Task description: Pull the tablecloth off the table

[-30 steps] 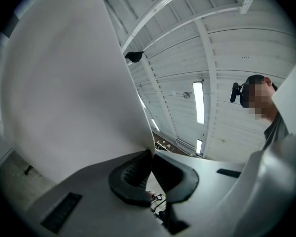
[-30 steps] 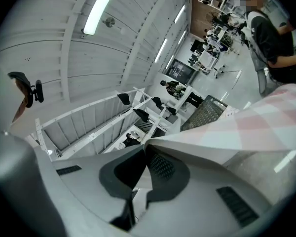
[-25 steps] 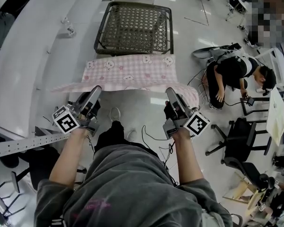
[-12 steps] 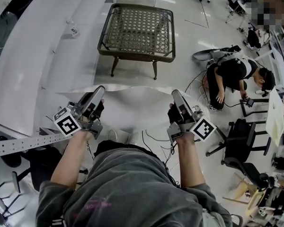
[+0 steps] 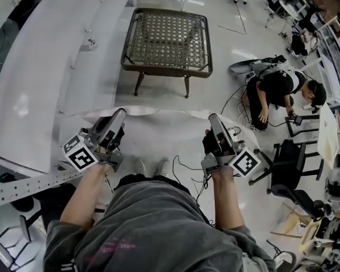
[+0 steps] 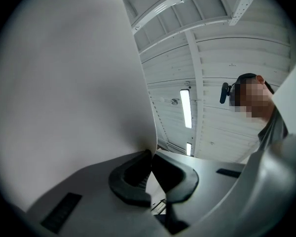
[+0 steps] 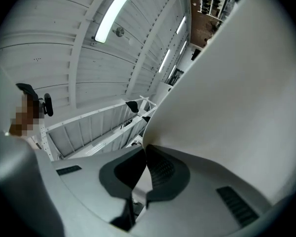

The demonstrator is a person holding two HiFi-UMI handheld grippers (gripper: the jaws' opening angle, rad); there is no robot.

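Note:
The tablecloth [image 5: 158, 113] hangs off the table as a pale sheet stretched between my two grippers, seen almost edge-on in the head view. The low table [image 5: 167, 38] with its woven brown top stands bare on the floor ahead. My left gripper [image 5: 118, 115] is shut on the cloth's left part; in the left gripper view the white cloth [image 6: 74, 83] rises from the closed jaws [image 6: 151, 157]. On the right part the right gripper [image 5: 213, 121] is shut too, and the cloth [image 7: 232, 93] fans up from its jaws [image 7: 146, 154].
A person in black [image 5: 277, 86] crouches on the floor at the right, beside cables [image 5: 238, 103]. An office chair [image 5: 289, 169] stands further right. A long white bench [image 5: 56, 55] runs along the left, with a perforated metal rail [image 5: 22, 183] near my left arm.
The pink checked cloth has slid off the table toward me; the table top is now bare and the cloth shows its white underside. Both grippers stayed shut on it.

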